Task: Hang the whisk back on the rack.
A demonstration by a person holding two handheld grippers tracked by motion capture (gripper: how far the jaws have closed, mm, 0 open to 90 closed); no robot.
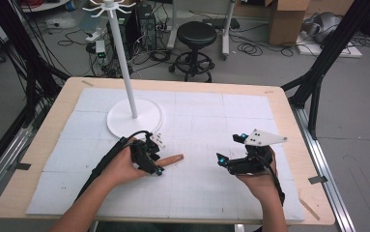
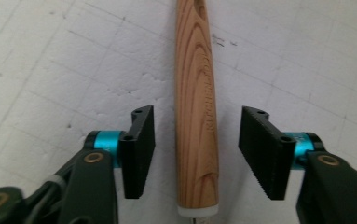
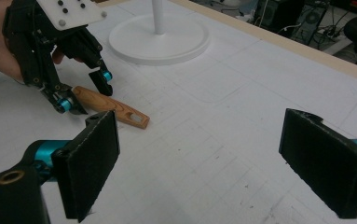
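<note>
While the left gripper [image 1: 151,157] straddles the wooden handle [image 2: 195,116] lying flat on the white mat [image 1: 206,193], its pads sit just off each side, probably lining up a grab. Right gripper [image 1: 231,150] hangs wide open nearby, with the stand [image 1: 134,116] behind.

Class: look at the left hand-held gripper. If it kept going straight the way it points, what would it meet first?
The wooden handle. It lies between the open jaws of the left hand-held gripper, untouched, so going straight on would probably press onto it and the white mat beneath.
</note>
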